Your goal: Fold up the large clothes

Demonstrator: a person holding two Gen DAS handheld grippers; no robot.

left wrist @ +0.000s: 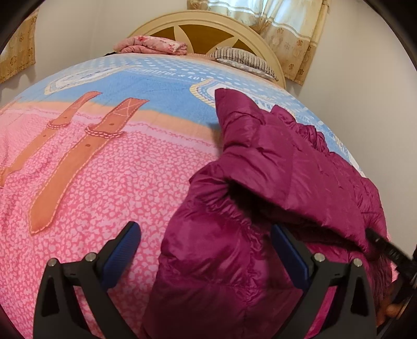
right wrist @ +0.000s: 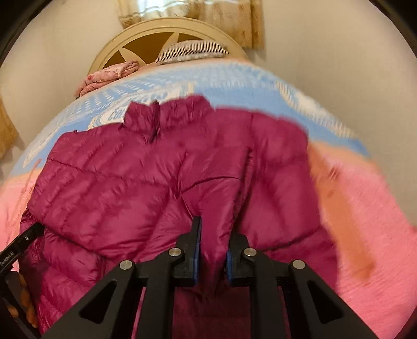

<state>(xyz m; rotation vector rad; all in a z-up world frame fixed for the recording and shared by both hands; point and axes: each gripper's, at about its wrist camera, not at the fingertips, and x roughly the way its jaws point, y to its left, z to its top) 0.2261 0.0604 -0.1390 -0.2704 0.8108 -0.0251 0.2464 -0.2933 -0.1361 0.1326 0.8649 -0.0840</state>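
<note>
A magenta puffer jacket (left wrist: 260, 182) lies on the bed, partly folded over itself, with its collar toward the headboard. My left gripper (left wrist: 206, 242) is open, its blue pads spread over the jacket's near left edge, holding nothing. In the right wrist view the jacket (right wrist: 146, 177) fills the middle. My right gripper (right wrist: 213, 242) is shut on a pinched fold of the jacket's near hem. The other gripper's black tip (right wrist: 28, 240) shows at the jacket's left edge. The right wrist view is motion-blurred.
The bed is covered by a pink and blue blanket (left wrist: 104, 161) with brown strap prints. A folded pink floral quilt (left wrist: 153, 45) and a striped pillow (left wrist: 242, 60) lie by the cream headboard (left wrist: 198, 23). Curtains (left wrist: 286, 28) hang behind.
</note>
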